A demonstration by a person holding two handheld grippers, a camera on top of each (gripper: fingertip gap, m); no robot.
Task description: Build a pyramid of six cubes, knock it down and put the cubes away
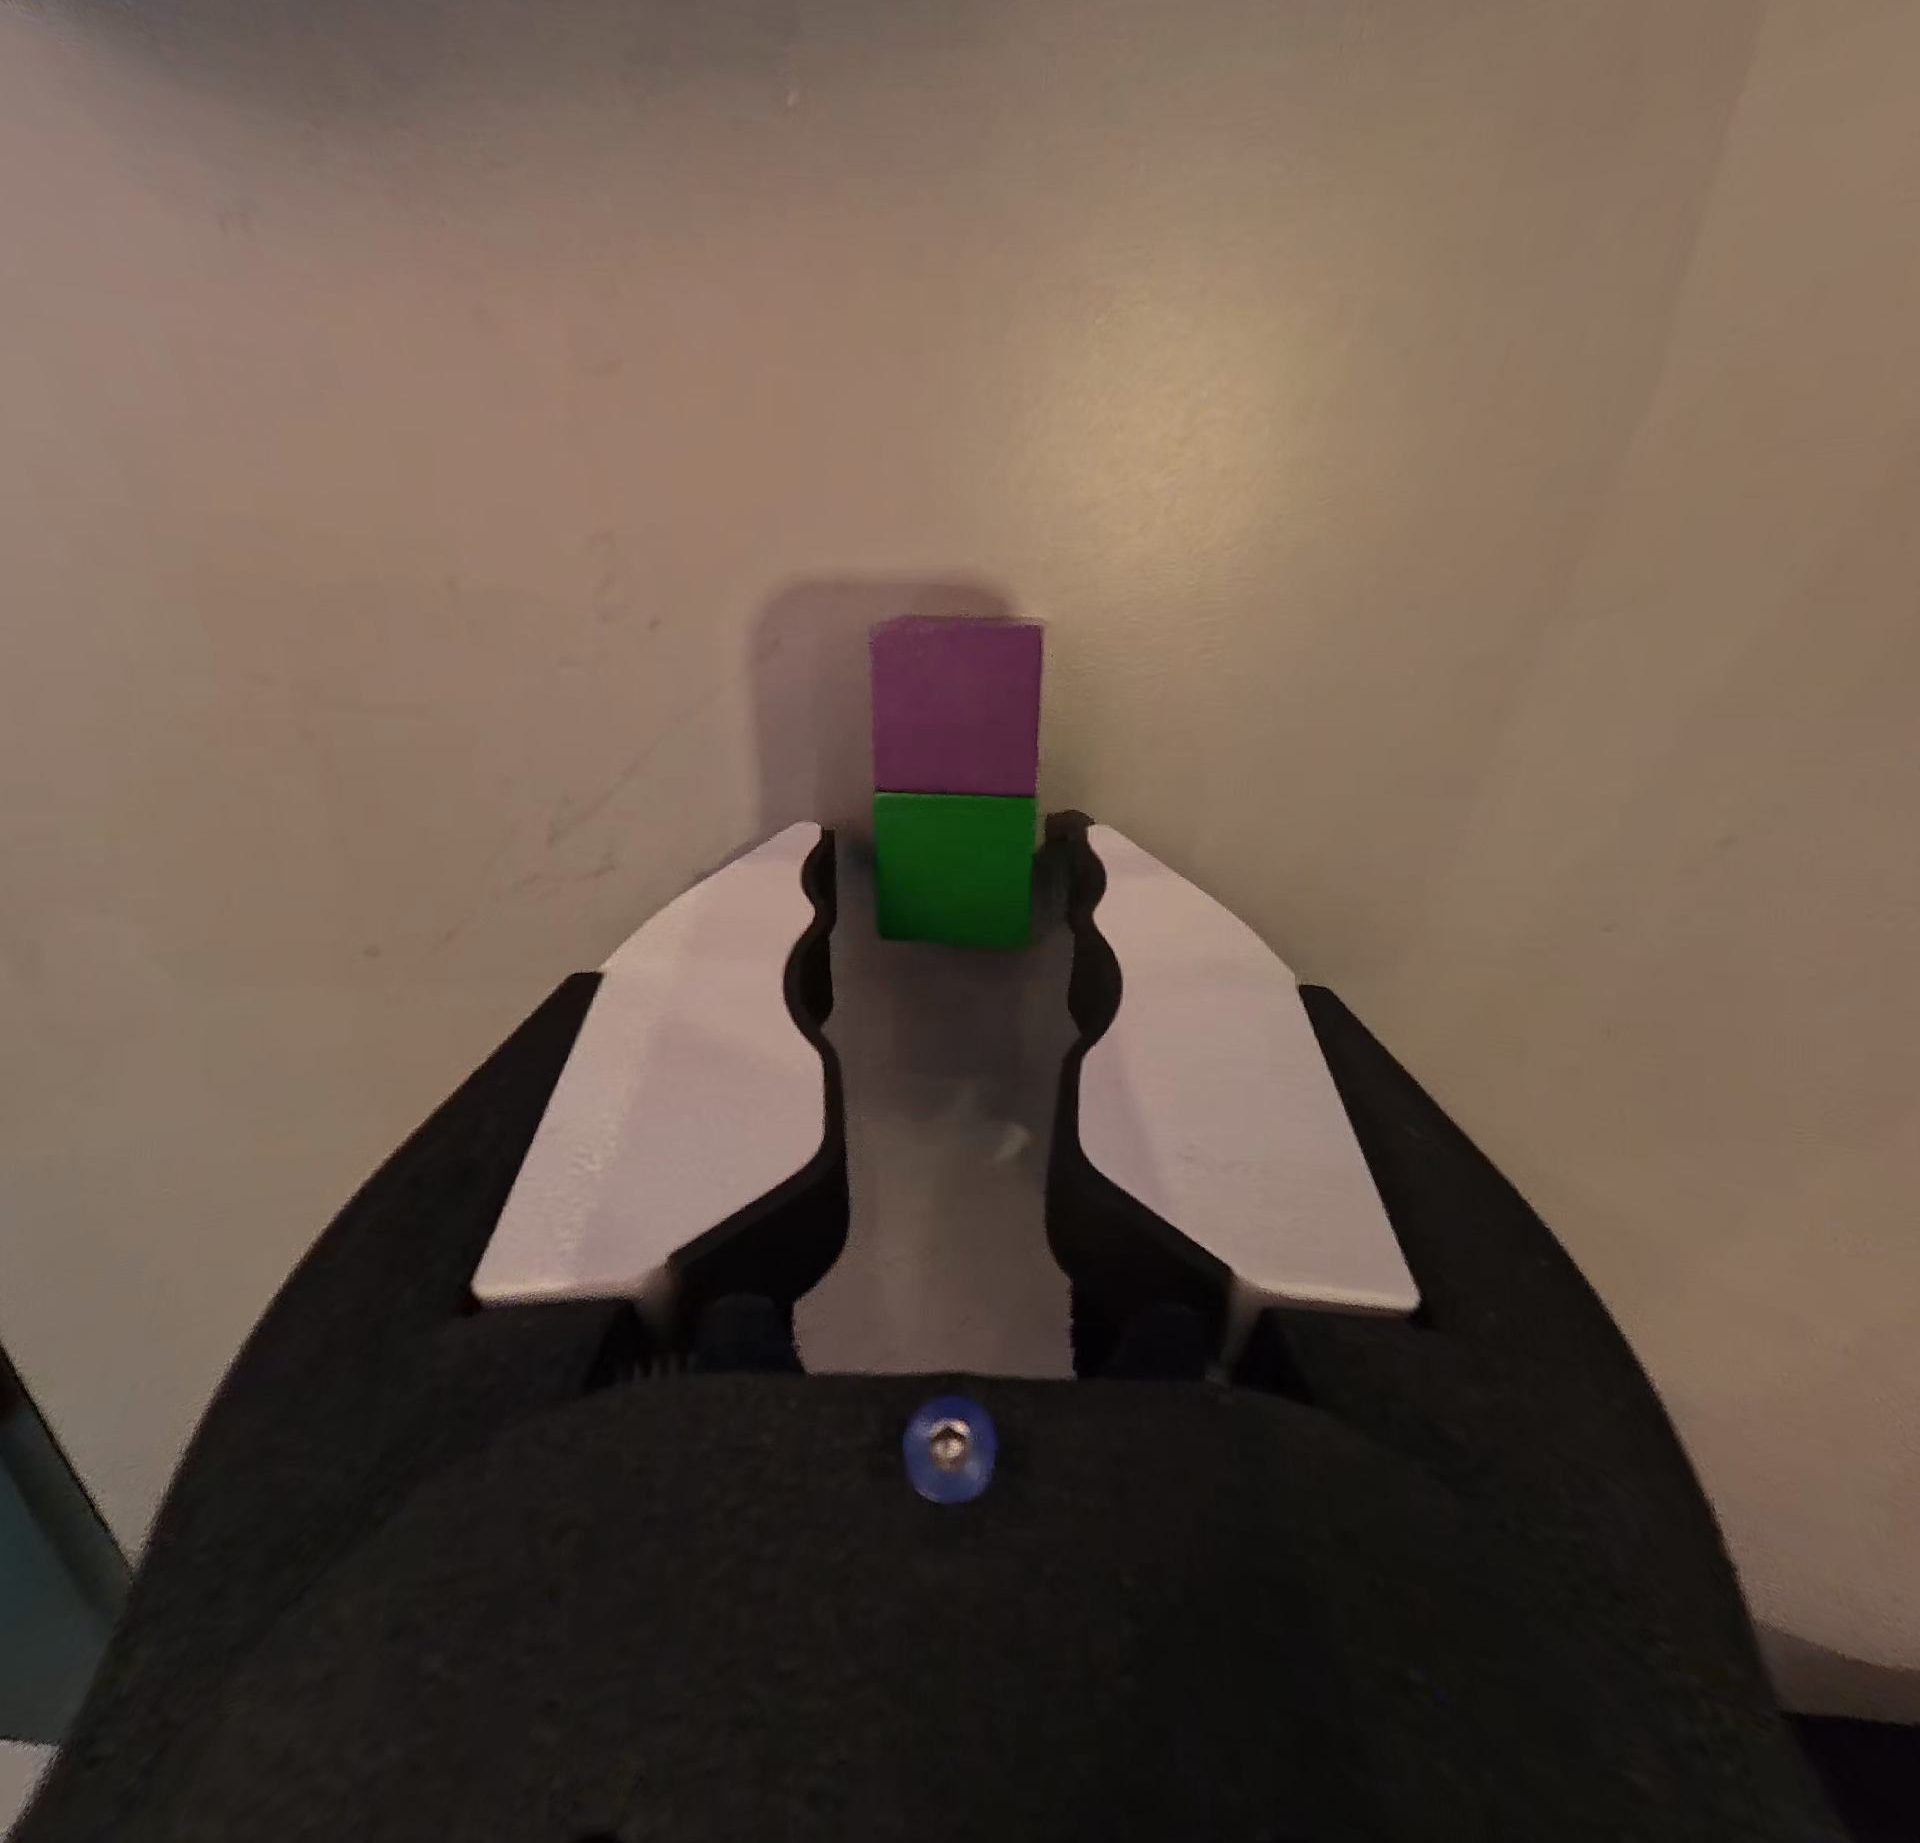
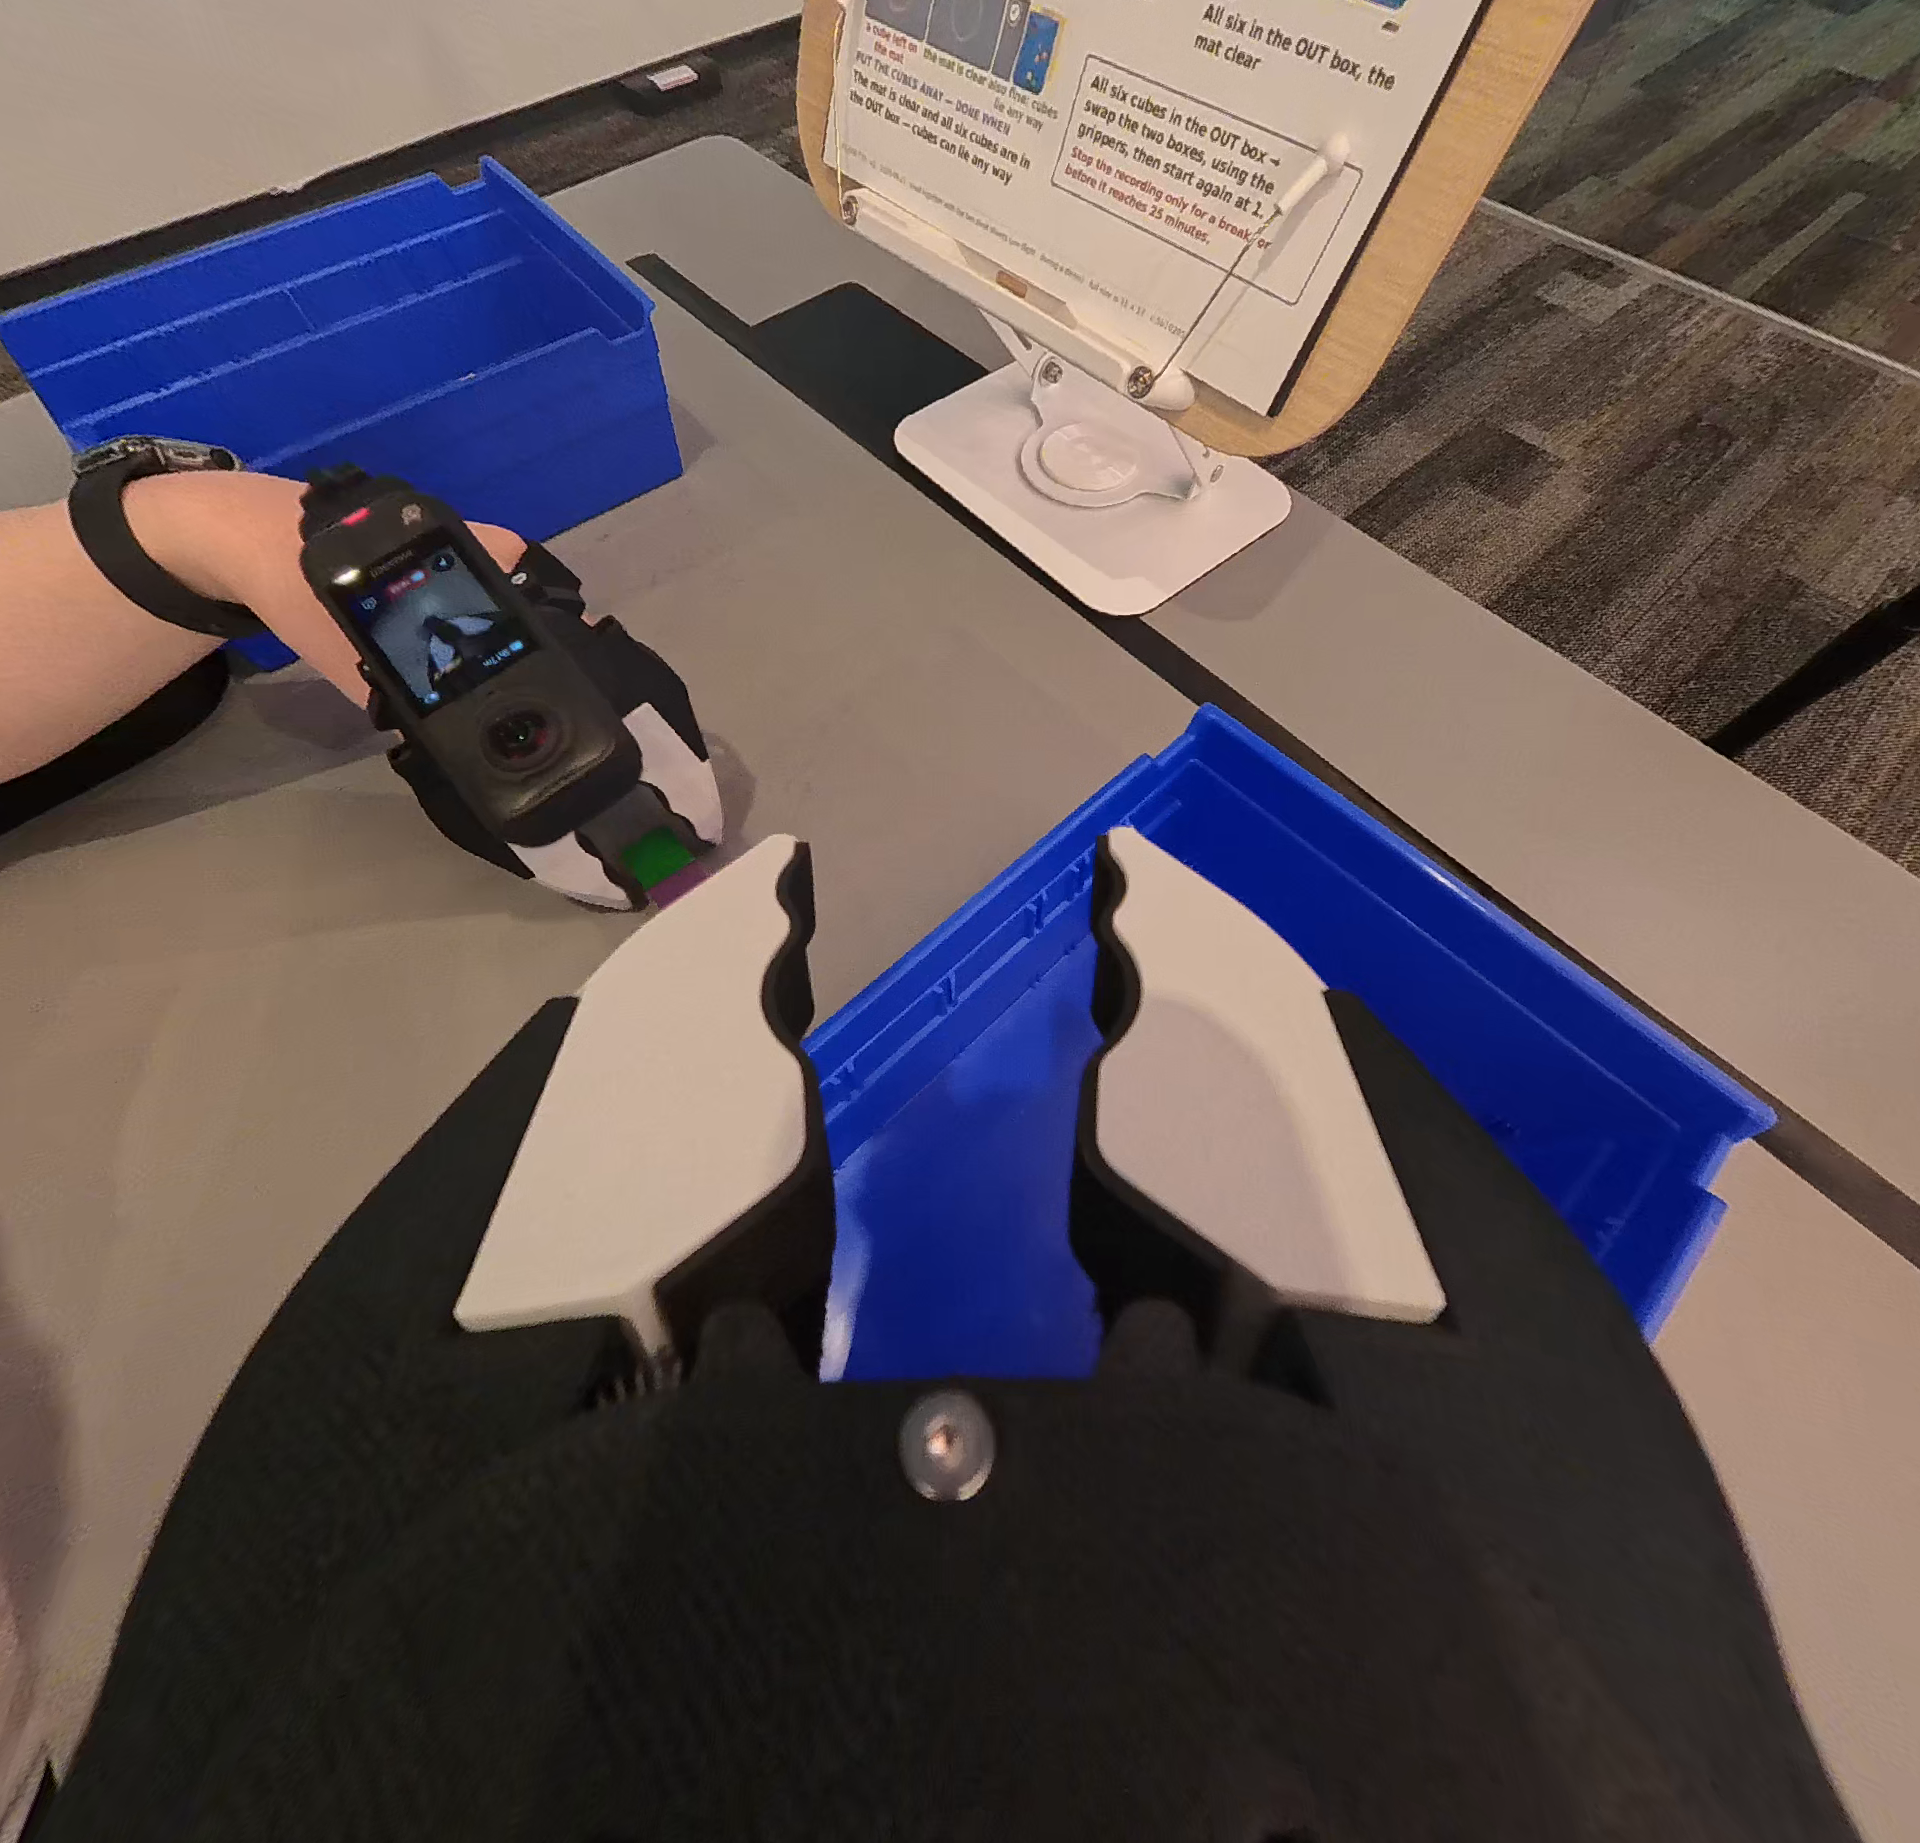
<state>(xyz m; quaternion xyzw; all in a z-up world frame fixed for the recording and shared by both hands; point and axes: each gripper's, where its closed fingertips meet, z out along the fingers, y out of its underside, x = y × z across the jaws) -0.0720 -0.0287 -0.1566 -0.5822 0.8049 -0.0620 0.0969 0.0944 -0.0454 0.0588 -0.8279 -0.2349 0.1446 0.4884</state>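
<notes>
Green cube (image 1: 954, 866) on the table (image 1: 416, 546), touching the purple cube (image 1: 956, 704) beyond it — between the parted fingers of the left hand-held gripper (image 1: 948, 848), ungripped. Right hand-held gripper (image 2: 951, 863) agape, empty, over the near blue bin (image 2: 1455, 972) — well right of the green cube.

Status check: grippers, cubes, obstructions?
Left gripper open around small green cube. Purple cube touching it. Right gripper open, empty, above blue plastic bin. No obstruction seen.
</notes>
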